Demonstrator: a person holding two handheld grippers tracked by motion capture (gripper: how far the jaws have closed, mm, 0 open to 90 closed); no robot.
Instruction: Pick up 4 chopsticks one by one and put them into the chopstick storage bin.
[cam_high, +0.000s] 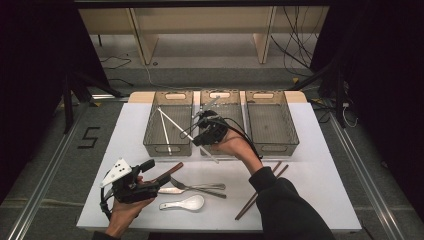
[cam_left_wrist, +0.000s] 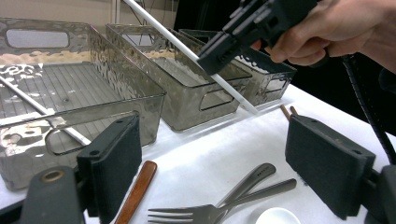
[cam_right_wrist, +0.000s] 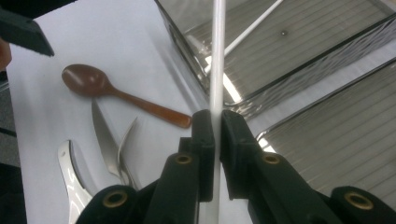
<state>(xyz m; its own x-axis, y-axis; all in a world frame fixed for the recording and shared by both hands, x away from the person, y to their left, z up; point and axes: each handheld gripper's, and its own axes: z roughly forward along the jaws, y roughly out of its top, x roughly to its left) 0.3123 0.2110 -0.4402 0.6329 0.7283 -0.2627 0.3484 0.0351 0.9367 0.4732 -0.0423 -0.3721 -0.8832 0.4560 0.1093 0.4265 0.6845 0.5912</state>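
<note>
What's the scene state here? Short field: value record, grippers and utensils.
right gripper: shut on a white chopstick, held over the middle bin
left gripper: open, holding nothing, low over the table
left bin: holds white chopsticks
right bin: looks empty
on table: fork, white soup spoon, brown wooden spoon, pair of brown chopsticks

Lab recording booth: black curtains (cam_high: 30, 75), floor rails (cam_high: 40, 187), loose cables (cam_high: 295, 45), white table (cam_high: 320, 185)
</note>
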